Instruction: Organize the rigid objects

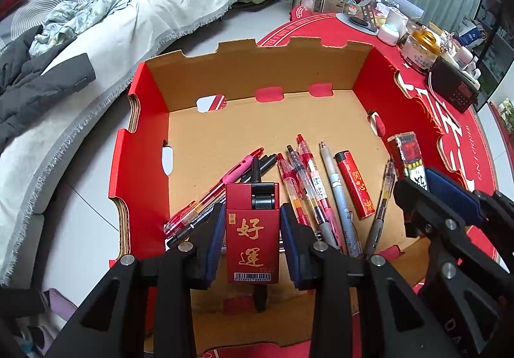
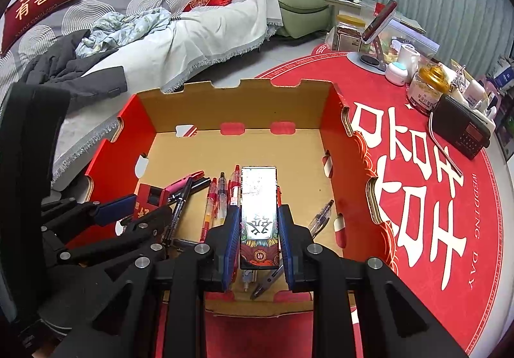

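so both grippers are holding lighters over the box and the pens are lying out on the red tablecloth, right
Not quite. The pens lie inside the cardboard box, not on the red tablecloth; the left wrist view shows this. The rest holds: the left gripper clamps a red lighter and the right gripper a patterned lighter, both over the box.

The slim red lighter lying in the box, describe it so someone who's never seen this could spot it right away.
Look inside the open cardboard box on the red round tablecloth, at the row of pens on its floor. Just right of the grey pen lies the slim red lighter. Unlike the thin pens beside it, it is short, flat-sided, black-capped and printed with gold characters.
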Demonstrator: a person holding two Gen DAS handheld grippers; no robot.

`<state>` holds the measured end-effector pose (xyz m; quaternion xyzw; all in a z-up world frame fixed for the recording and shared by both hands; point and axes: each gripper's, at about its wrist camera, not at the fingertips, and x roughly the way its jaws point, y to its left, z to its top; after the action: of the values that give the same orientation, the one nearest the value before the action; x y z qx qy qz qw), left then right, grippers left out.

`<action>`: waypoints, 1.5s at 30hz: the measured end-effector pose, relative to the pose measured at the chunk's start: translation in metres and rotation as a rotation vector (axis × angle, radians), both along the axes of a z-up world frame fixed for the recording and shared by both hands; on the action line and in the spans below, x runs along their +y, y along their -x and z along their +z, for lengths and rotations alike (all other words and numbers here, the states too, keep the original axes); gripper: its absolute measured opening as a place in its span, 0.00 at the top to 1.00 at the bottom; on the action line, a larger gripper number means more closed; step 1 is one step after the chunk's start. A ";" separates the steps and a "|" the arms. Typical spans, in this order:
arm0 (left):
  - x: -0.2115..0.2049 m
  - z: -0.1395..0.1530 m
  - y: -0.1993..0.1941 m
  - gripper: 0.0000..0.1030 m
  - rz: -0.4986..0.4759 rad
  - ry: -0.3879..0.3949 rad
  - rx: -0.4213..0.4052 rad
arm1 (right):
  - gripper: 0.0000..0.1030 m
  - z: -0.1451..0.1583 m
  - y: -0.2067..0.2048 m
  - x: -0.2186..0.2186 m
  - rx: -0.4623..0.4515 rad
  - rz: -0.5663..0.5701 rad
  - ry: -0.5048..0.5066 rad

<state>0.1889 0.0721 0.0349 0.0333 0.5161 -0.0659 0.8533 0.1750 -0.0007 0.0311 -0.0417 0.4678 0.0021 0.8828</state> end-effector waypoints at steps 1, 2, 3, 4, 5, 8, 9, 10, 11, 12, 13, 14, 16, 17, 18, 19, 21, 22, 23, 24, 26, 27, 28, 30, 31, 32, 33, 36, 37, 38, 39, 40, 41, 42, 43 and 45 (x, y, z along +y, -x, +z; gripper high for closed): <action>0.000 0.000 0.000 0.64 0.000 -0.002 0.002 | 0.76 -0.001 0.000 -0.001 0.001 -0.003 0.000; 0.000 0.000 -0.001 0.64 0.001 -0.002 0.004 | 0.76 -0.001 -0.001 -0.002 0.003 -0.008 -0.001; 0.001 -0.001 -0.002 0.64 0.003 -0.002 0.009 | 0.76 -0.001 -0.002 -0.004 0.004 -0.015 -0.002; 0.001 -0.002 -0.003 0.64 0.004 -0.004 0.012 | 0.76 -0.001 -0.003 -0.006 0.004 -0.022 -0.009; 0.001 -0.003 -0.004 0.63 0.006 -0.005 0.016 | 0.76 -0.001 -0.004 -0.007 0.009 -0.021 -0.028; 0.001 -0.002 -0.004 0.49 0.005 -0.007 0.007 | 0.76 -0.003 -0.005 -0.008 0.021 -0.024 -0.039; 0.000 -0.001 -0.004 0.49 0.002 -0.011 -0.001 | 0.75 -0.003 -0.005 -0.009 0.021 -0.026 -0.038; -0.001 0.000 -0.003 0.49 -0.001 -0.014 -0.005 | 0.75 -0.004 -0.005 -0.009 0.023 -0.026 -0.044; -0.001 0.000 -0.003 0.48 -0.003 -0.013 -0.007 | 0.75 -0.004 -0.005 -0.010 0.026 -0.027 -0.048; -0.001 0.000 -0.003 0.48 -0.005 -0.009 -0.008 | 0.75 -0.004 -0.004 -0.010 0.025 -0.031 -0.046; -0.002 0.001 -0.002 0.48 -0.008 -0.006 -0.009 | 0.75 -0.004 -0.004 -0.011 0.023 -0.034 -0.044; -0.002 0.001 -0.002 0.48 -0.013 -0.003 -0.010 | 0.75 -0.004 -0.003 -0.011 0.022 -0.036 -0.049; -0.004 0.001 -0.001 0.48 -0.021 -0.005 -0.009 | 0.75 -0.005 -0.002 -0.011 0.024 -0.037 -0.051; -0.004 0.001 0.000 0.48 -0.023 -0.004 -0.009 | 0.75 -0.004 -0.002 -0.011 0.024 -0.035 -0.050; -0.005 0.001 0.000 0.48 -0.025 -0.007 -0.009 | 0.75 -0.004 -0.002 -0.011 0.025 -0.035 -0.049; -0.005 0.001 0.000 0.48 -0.026 -0.007 -0.010 | 0.75 -0.004 -0.001 -0.011 0.023 -0.037 -0.050; -0.005 0.002 0.001 0.48 -0.032 -0.002 -0.010 | 0.75 -0.003 -0.001 -0.011 0.022 -0.037 -0.053; -0.005 0.002 0.001 0.47 -0.031 0.001 -0.009 | 0.75 -0.003 -0.001 -0.011 0.022 -0.037 -0.051; -0.005 0.002 0.001 0.43 -0.028 0.000 -0.009 | 0.75 -0.003 -0.001 -0.012 0.021 -0.039 -0.049; -0.004 0.002 0.000 0.38 -0.023 -0.005 -0.010 | 0.75 -0.003 -0.001 -0.012 0.022 -0.041 -0.050; -0.003 0.001 0.000 0.31 -0.026 0.000 -0.009 | 0.75 -0.002 0.000 -0.014 0.021 -0.045 -0.051; -0.002 0.002 0.000 0.28 -0.030 0.001 -0.010 | 0.75 -0.002 0.000 -0.015 0.021 -0.048 -0.053; -0.001 0.002 0.000 0.25 -0.028 -0.002 -0.017 | 0.75 -0.002 0.000 -0.016 0.021 -0.051 -0.054; 0.000 0.003 0.001 0.22 -0.024 -0.001 -0.024 | 0.75 -0.002 0.000 -0.016 0.020 -0.051 -0.056; 0.002 0.004 0.001 0.22 -0.023 0.009 -0.021 | 0.75 -0.002 0.000 -0.016 0.019 -0.051 -0.054; 0.003 0.003 0.001 0.22 -0.022 0.018 -0.016 | 0.75 -0.002 0.000 -0.016 0.018 -0.049 -0.053; 0.004 0.003 0.001 0.21 -0.022 0.020 -0.015 | 0.75 -0.002 0.000 -0.016 0.018 -0.046 -0.054; 0.005 0.003 0.000 0.21 -0.026 0.019 -0.017 | 0.75 -0.002 0.000 -0.015 0.017 -0.037 -0.054; 0.005 0.003 0.000 0.21 -0.027 0.023 -0.013 | 0.75 -0.002 0.000 -0.015 0.018 -0.036 -0.056; 0.005 0.002 0.001 0.21 -0.027 0.027 -0.009 | 0.75 -0.002 0.000 -0.015 0.017 -0.037 -0.055; 0.006 0.002 0.001 0.20 -0.030 0.037 -0.005 | 0.75 -0.002 0.000 -0.015 0.017 -0.038 -0.055; 0.006 0.002 0.001 0.20 -0.031 0.043 -0.003 | 0.75 -0.002 0.000 -0.015 0.017 -0.038 -0.056; 0.007 0.002 0.001 0.19 -0.030 0.046 -0.002 | 0.75 -0.003 0.001 -0.015 0.017 -0.038 -0.056; 0.007 0.002 0.002 0.19 -0.030 0.049 -0.003 | 0.75 -0.003 0.001 -0.015 0.017 -0.039 -0.055; 0.007 0.002 0.002 0.19 -0.031 0.049 -0.004 | 0.75 -0.003 0.001 -0.016 0.017 -0.040 -0.057; 0.006 0.002 0.003 0.19 -0.033 0.048 -0.005 | 0.75 -0.003 0.001 -0.017 0.017 -0.041 -0.059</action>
<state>0.1861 0.0781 0.0371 0.0214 0.5117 -0.0925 0.8539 0.1736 -0.0175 0.0282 -0.0061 0.4759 -0.0020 0.8795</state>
